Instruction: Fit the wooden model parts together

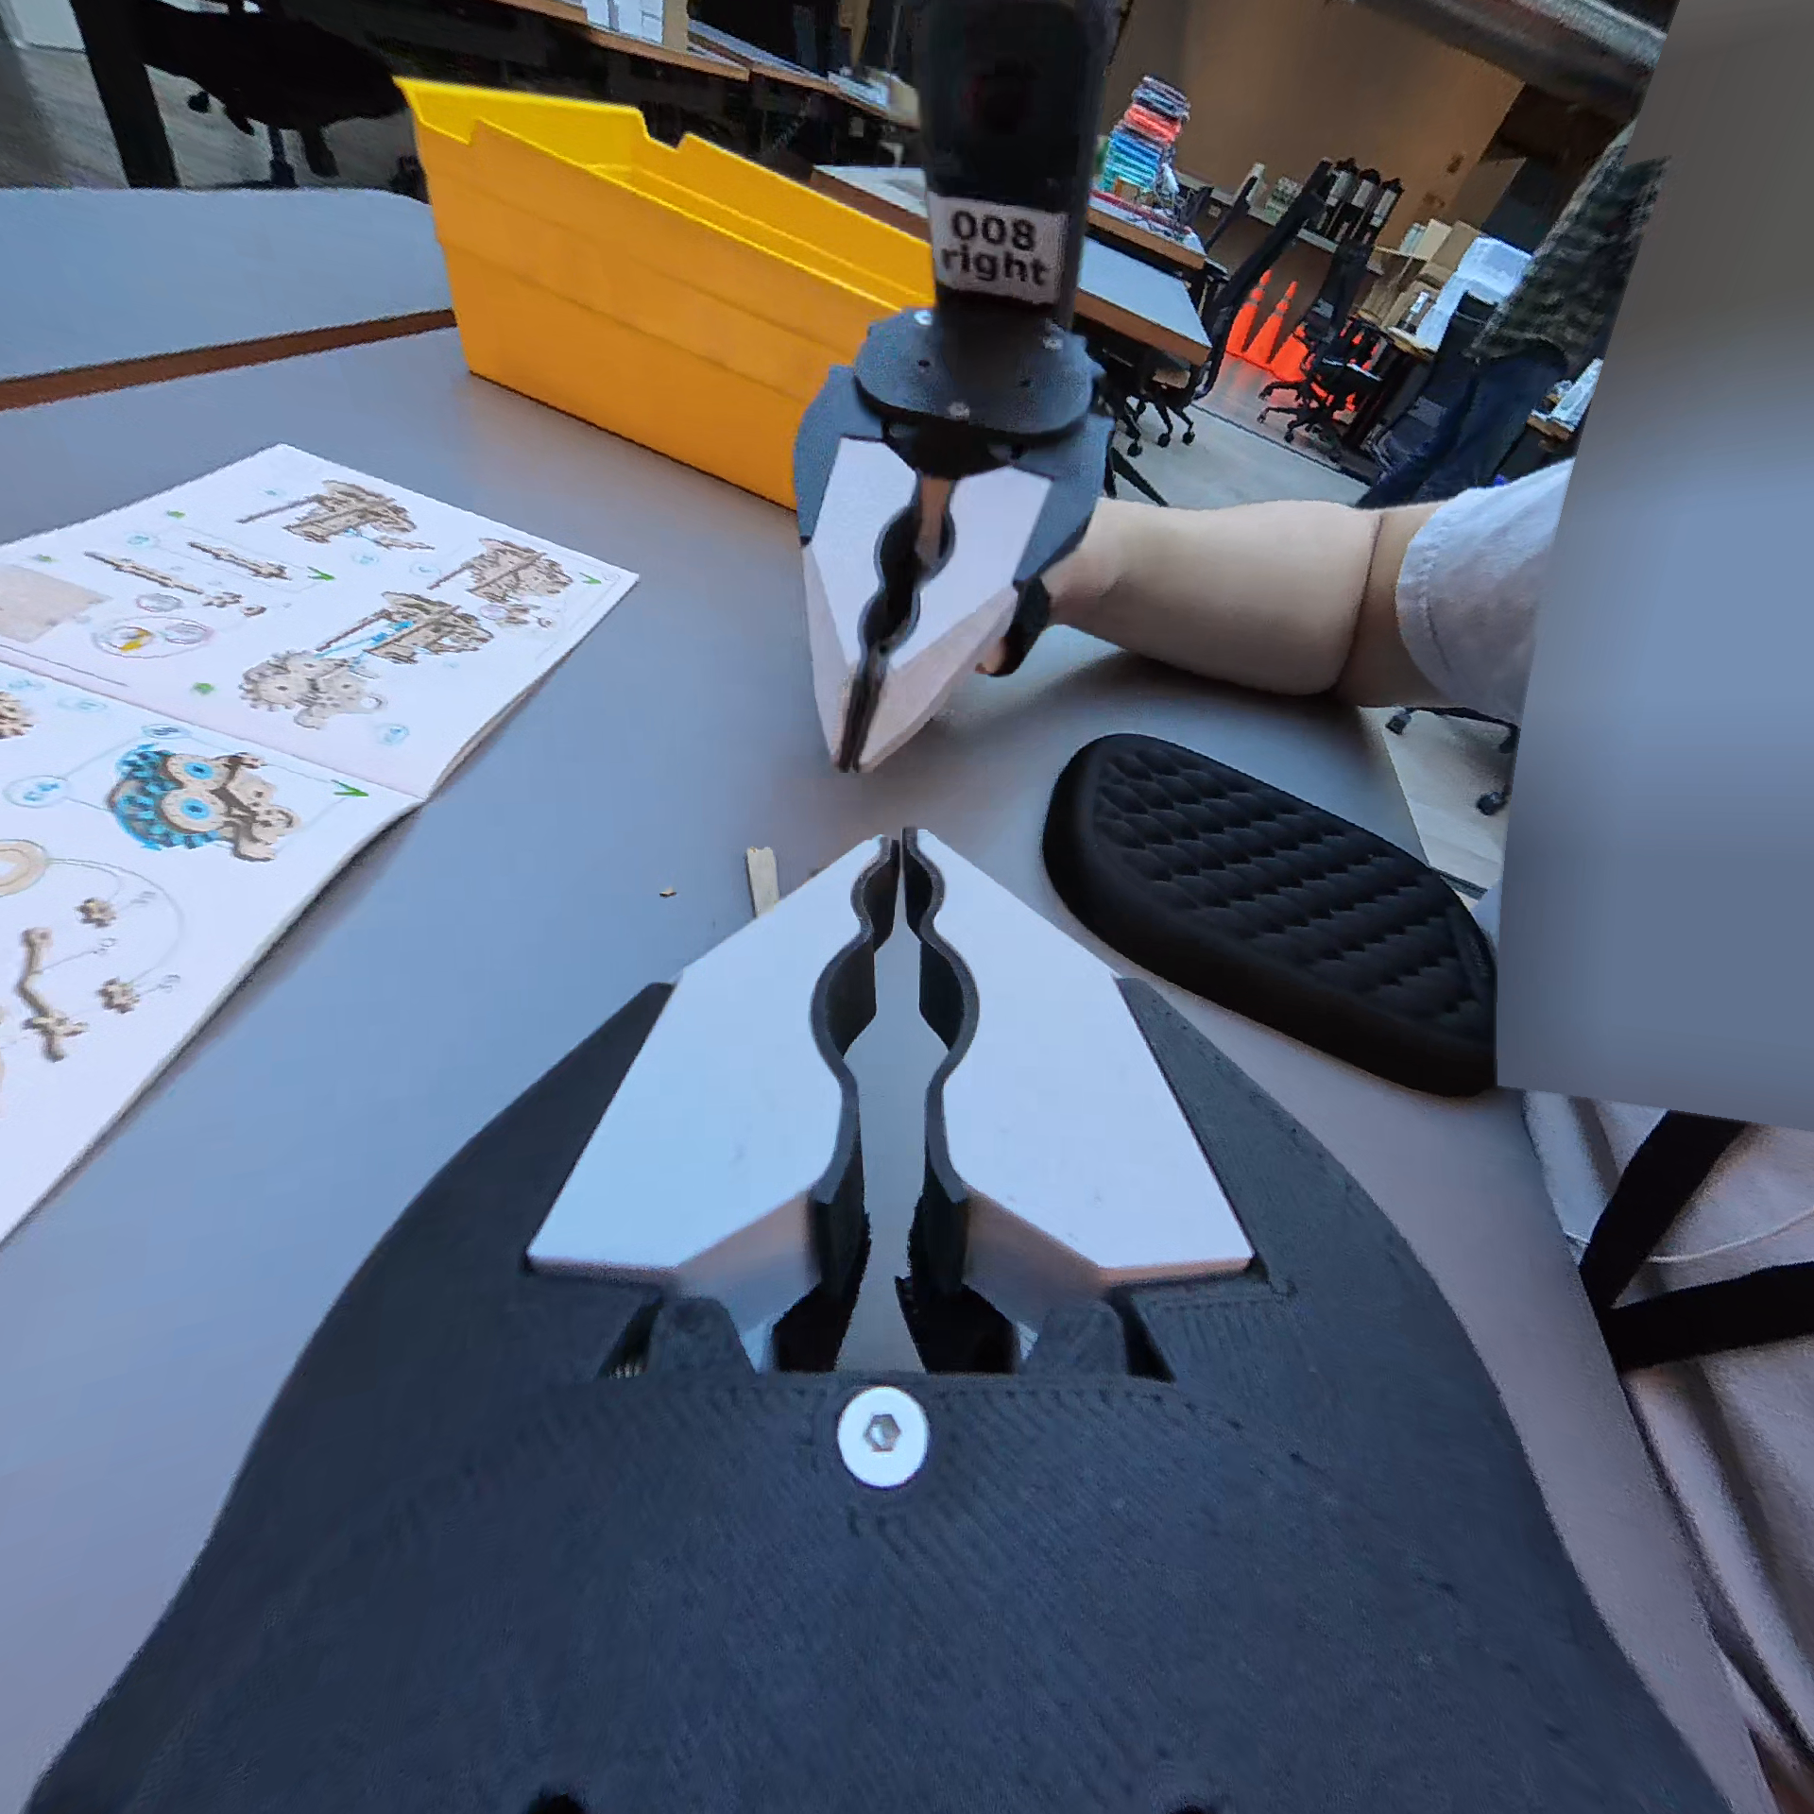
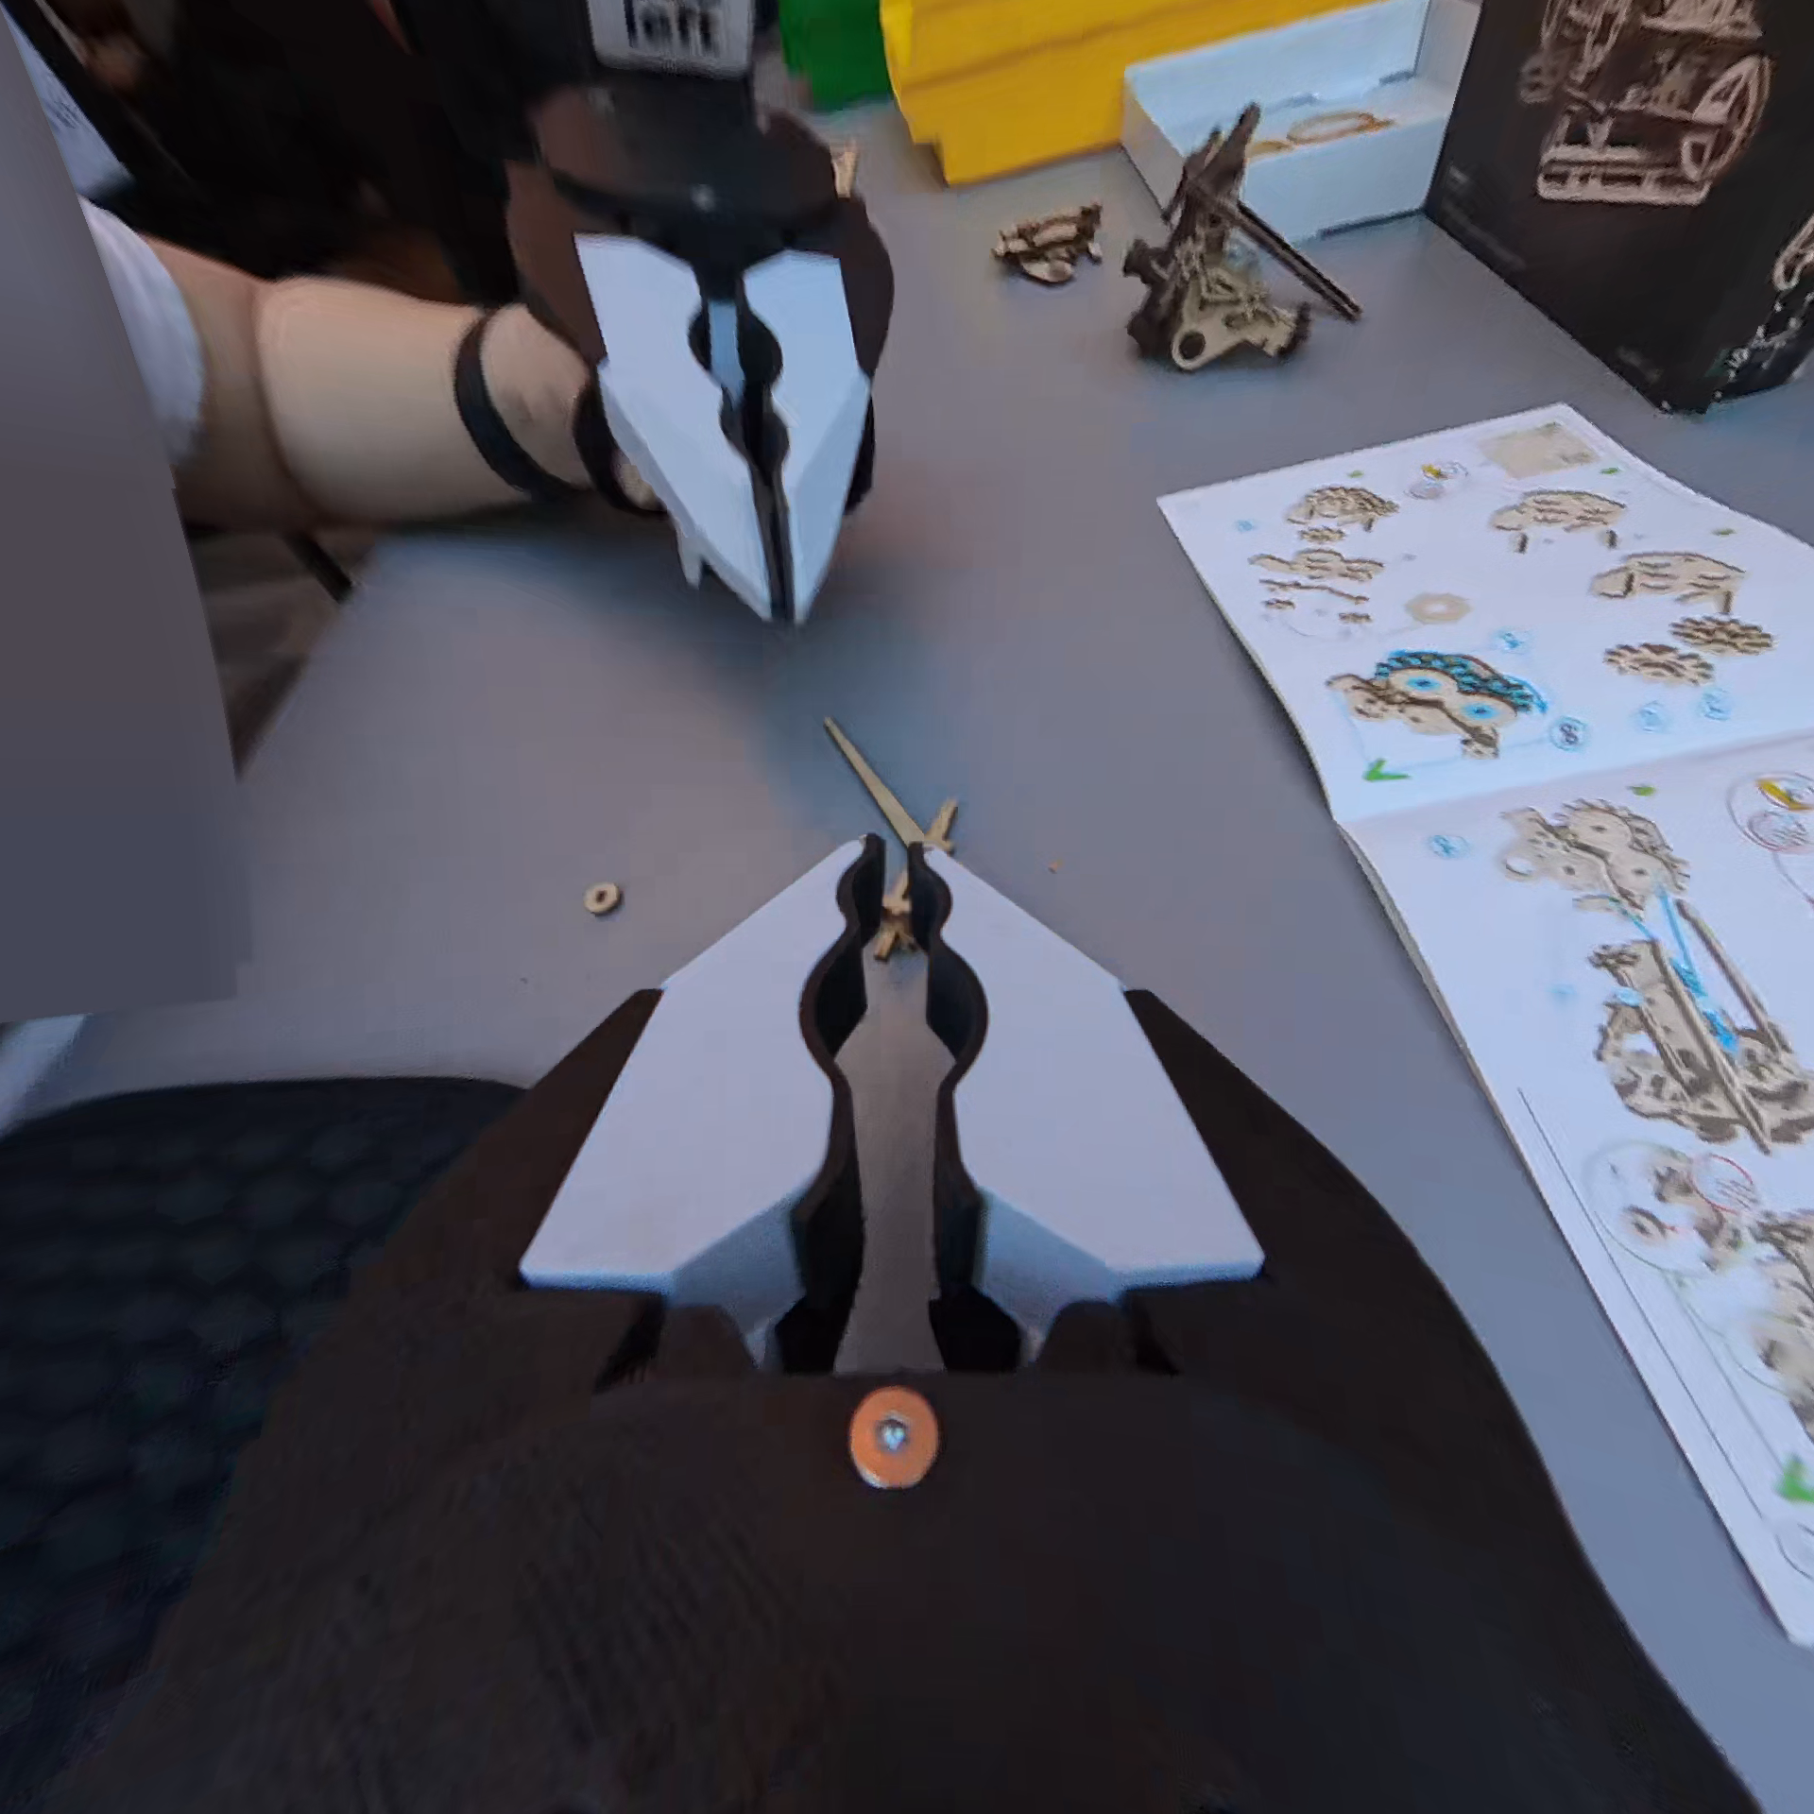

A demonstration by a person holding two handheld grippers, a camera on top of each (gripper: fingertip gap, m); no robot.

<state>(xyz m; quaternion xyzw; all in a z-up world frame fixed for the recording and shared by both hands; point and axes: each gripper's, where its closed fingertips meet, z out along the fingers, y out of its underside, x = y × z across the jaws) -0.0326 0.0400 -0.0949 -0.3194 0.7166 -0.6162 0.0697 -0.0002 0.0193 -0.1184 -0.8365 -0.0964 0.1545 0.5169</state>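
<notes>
A thin wooden rod with small cross pieces [image 2: 877, 785] lies flat on the grey table [image 2: 1031, 589]; its near end shows through the narrow gap at my right gripper [image 2: 889, 856]. The right gripper's jaws are almost closed and hold nothing. In the left wrist view the rod [image 1: 761, 877] pokes out beside my left gripper [image 1: 900, 842], which is shut and empty. The two grippers point at each other: the right gripper [image 1: 850, 761] and the left gripper [image 2: 785, 611] each show in the other's view. A small wooden ring [image 2: 602, 898] lies to the left. A part-built wooden model [image 2: 1217, 285] and a smaller sub-assembly [image 2: 1048, 245] stand farther back.
An open instruction booklet [image 1: 245, 687] [image 2: 1571, 785] lies on the table. A yellow bin [image 1: 638, 275] [image 2: 1001, 79], a white tray [image 2: 1276, 128] and a black box [image 2: 1649, 177] stand at the back. A black mesh pad [image 1: 1266, 913] lies at the table edge. A person's forearm [image 1: 1227, 599] rests on the table. Spacing between my two grippers at the tips: around 5 cm. Between my left fingertips and the part-built wooden model [image 2: 1217, 285] there is roughly 25 cm.
</notes>
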